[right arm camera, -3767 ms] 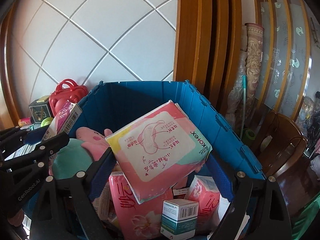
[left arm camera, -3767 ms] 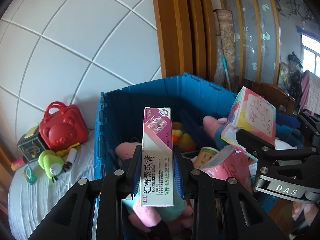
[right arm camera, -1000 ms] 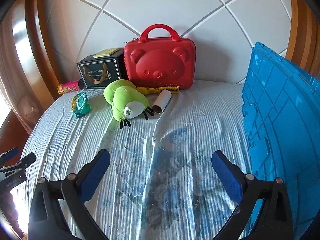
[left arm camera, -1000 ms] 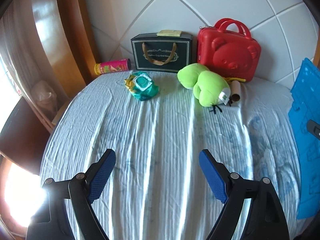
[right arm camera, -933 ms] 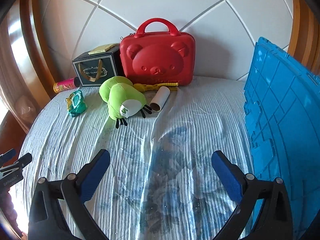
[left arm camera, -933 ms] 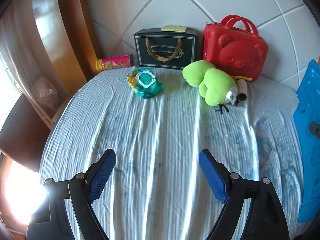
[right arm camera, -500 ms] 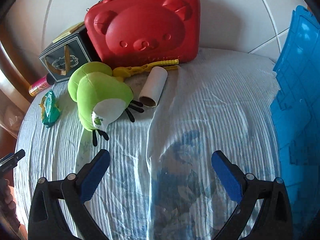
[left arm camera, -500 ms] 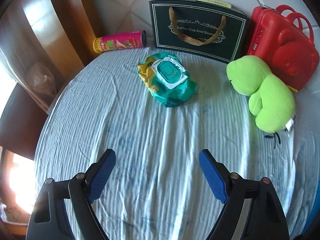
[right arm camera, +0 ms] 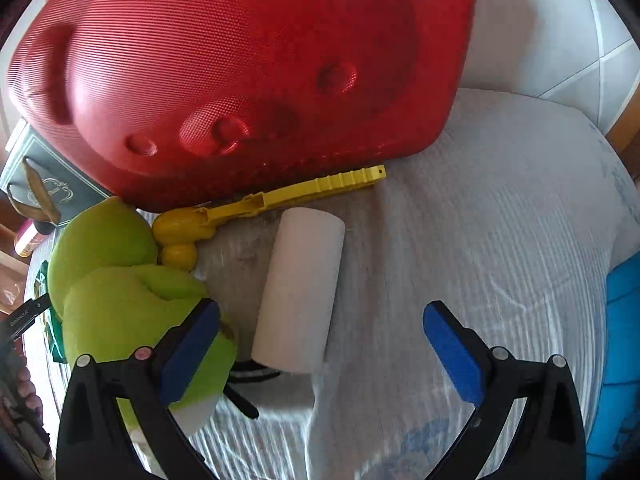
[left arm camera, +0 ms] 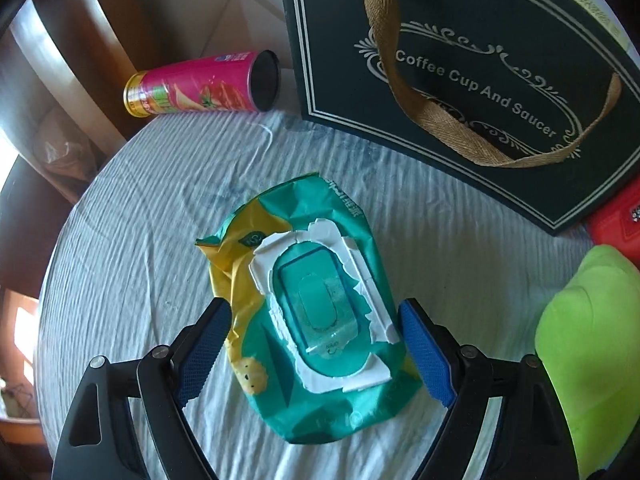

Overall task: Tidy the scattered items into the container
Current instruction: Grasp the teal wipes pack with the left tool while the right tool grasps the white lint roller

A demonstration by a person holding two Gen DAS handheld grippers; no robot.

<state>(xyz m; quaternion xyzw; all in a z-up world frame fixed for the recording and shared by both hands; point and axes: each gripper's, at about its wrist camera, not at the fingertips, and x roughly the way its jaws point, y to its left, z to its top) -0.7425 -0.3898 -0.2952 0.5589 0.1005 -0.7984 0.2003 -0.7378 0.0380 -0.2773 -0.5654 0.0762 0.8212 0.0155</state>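
A teal and yellow wet-wipe pack [left arm camera: 316, 320] lies flat on the pale blue bedsheet [left arm camera: 132, 240]. My left gripper [left arm camera: 316, 350] is open and straddles the pack's near half, its blue pads on either side and apart from it. In the right wrist view a white paper roll [right arm camera: 298, 288] lies on the sheet between the open fingers of my right gripper [right arm camera: 320, 350], closer to the left finger. That left fingertip overlaps a green plush toy [right arm camera: 124, 292]. A sliver of the blue container [right arm camera: 616, 360] shows at the right edge.
A dark gift box with a ribbon handle [left arm camera: 460, 64] and a pink snack can [left arm camera: 200, 84] stand behind the wipes. A red bear-shaped case [right arm camera: 240, 72] leans behind the roll, with a yellow plastic tool [right arm camera: 264, 204] at its foot. A hand [right arm camera: 24, 396] shows at the lower left.
Both grippers have dropped and moved forward towards the far items. The wipe pack now lies between my left fingers and the paper roll between my right fingers. Both stayed open.
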